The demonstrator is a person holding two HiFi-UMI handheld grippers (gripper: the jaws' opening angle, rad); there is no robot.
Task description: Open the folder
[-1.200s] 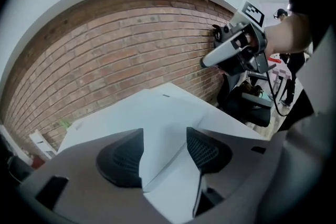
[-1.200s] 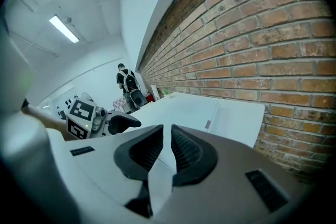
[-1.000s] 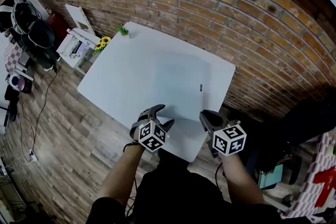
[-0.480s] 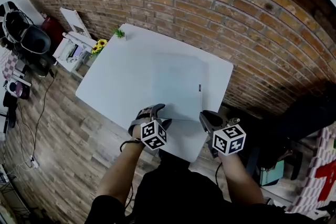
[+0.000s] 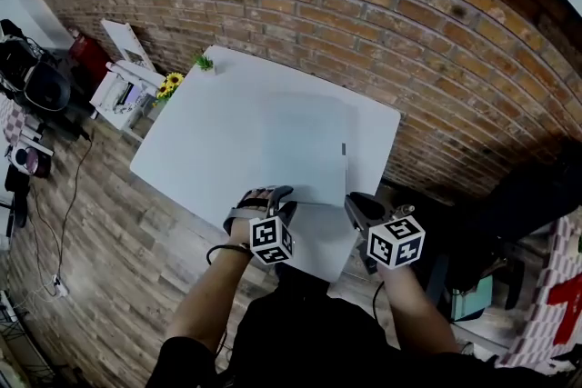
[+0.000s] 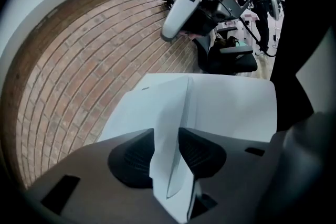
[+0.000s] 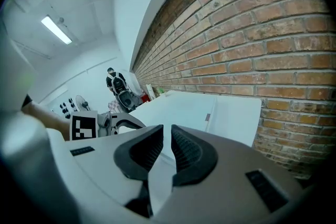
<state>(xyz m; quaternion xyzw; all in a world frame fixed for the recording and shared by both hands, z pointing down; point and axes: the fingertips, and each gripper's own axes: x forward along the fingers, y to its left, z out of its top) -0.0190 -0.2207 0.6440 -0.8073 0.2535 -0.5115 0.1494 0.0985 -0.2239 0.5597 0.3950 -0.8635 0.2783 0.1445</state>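
Folder (image 5: 307, 150) is lying on white table (image 5: 200, 141), by table's near edge. Left gripper (image 6: 167, 150) has just been closing and is clamping folder's cover. Right gripper (image 7: 166, 148) is seemingly pinching folder's edge too.

An office-like workroom or lab: a long bare brick wall (image 5: 364, 4) runs behind a plain white table (image 5: 227, 123) on a wood-plank floor (image 5: 118, 232). Black office chairs (image 5: 41, 82) crowd 1 corner beside a small white shelf unit (image 5: 123, 88) with sunflowers (image 5: 170, 84) next to it, and the right gripper view shows a fluorescent strip light (image 7: 56, 29) on a white ceiling
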